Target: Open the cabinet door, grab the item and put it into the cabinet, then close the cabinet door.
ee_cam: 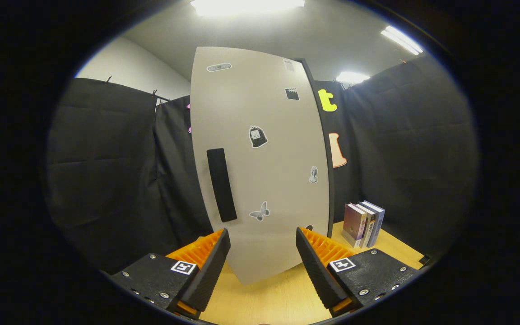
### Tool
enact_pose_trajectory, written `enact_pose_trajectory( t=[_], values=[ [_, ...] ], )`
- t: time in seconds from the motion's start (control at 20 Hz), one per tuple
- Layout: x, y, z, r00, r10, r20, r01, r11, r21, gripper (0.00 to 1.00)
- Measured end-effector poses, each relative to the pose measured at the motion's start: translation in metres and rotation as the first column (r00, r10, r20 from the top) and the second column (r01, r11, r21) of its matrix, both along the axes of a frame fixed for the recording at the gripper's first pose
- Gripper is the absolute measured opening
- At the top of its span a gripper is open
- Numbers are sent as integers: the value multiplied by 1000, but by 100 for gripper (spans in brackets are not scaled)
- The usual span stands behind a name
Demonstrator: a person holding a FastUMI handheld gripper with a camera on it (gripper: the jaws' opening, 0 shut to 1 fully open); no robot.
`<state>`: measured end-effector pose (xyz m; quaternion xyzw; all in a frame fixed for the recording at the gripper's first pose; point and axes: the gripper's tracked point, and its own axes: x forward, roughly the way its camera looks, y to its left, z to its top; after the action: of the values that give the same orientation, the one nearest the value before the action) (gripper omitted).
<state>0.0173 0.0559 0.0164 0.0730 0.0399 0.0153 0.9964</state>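
A tall pale grey cabinet (260, 158) stands on the wooden table just ahead of my fingers, its door shut. On the door's left side runs a black vertical handle (221, 185), and several small stickers dot the front. My gripper (263, 246) is open, with nothing between its fingers, and it points at the lower part of the door. The handle sits a little above the left finger (208, 266). A small group of upright books (364, 223) stands on the table to the right of the cabinet, beyond the right finger (321, 266).
The light wooden table (264, 302) stretches under the fingers and ends at the right, past the books. Black cloth walls (106, 180) close the booth on the left, behind and on the right.
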Motion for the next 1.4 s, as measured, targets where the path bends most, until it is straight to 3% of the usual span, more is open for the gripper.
enact_pose_trajectory(
  t=[0.65,1.4],
  values=[
    [-10,4,-3,1000,31,-2,-31,1000,-2,91],
    [-11,5,-2,1000,12,7,-12,1000,-6,91]
  ],
)
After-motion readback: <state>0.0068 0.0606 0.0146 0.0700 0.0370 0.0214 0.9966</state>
